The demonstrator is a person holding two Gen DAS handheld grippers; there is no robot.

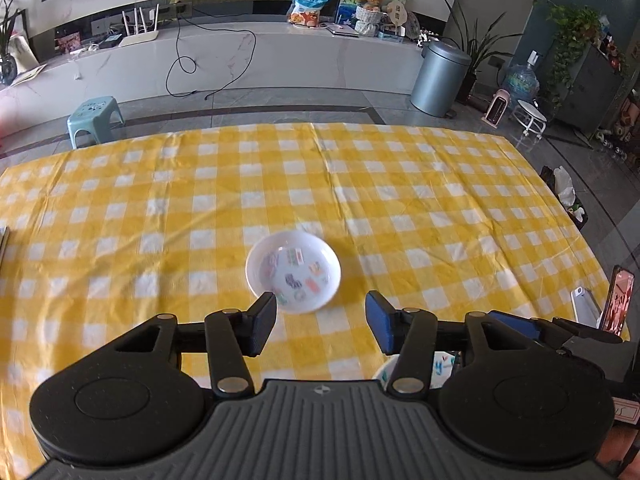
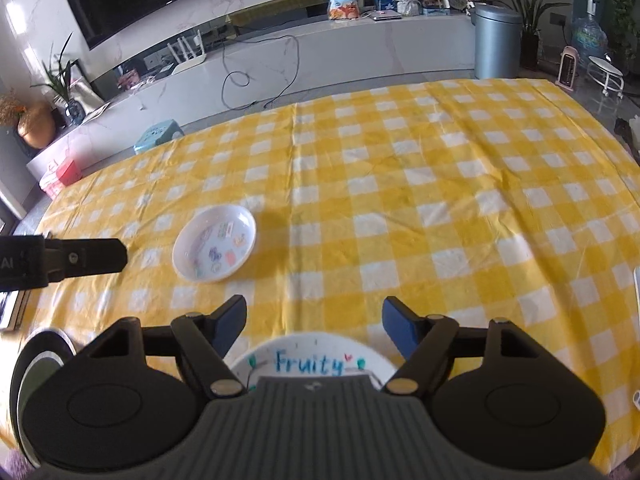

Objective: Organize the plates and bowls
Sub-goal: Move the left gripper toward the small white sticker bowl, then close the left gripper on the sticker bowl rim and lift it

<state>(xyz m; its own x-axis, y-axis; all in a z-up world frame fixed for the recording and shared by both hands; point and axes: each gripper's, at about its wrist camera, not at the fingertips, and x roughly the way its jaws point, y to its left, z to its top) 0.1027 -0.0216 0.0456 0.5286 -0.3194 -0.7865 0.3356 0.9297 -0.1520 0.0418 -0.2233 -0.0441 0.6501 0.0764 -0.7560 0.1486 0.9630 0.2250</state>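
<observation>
- Table (image 2: 440, 168): yellow-and-white check cloth over the whole top, mostly bare; room and floor beyond the far edge.
- Plate (image 2: 312, 354): white, "Fruity" lettered on it, at the near table edge directly under the right claw (image 2: 314, 326). Only its far arc shows past the claw body. It also shows as a sliver under the left claw's right linkage in the left wrist view.
- Dish (image 1: 293, 271): small, white, round, coloured stickers inside. It sits alone mid-table, upright, touching nothing. Round, so no long axis to line up with.
- Left claw (image 1: 321, 322): spread, nothing between the pads. The dish lies just ahead, slightly left of centre; the left pad overlaps the dish's near rim in this view, contact not evident.
- Right claw: spread wide, empty. From here the dish is ahead and well to the left, the plate just below and between the jaws.
- Judgement: left claw is the nearer to the dish, with a short forward-and-down reach; right claw is better placed for the plate.
- Dark round object (image 2: 44, 356) at the left near edge in the right wrist view: identity unclear.
</observation>
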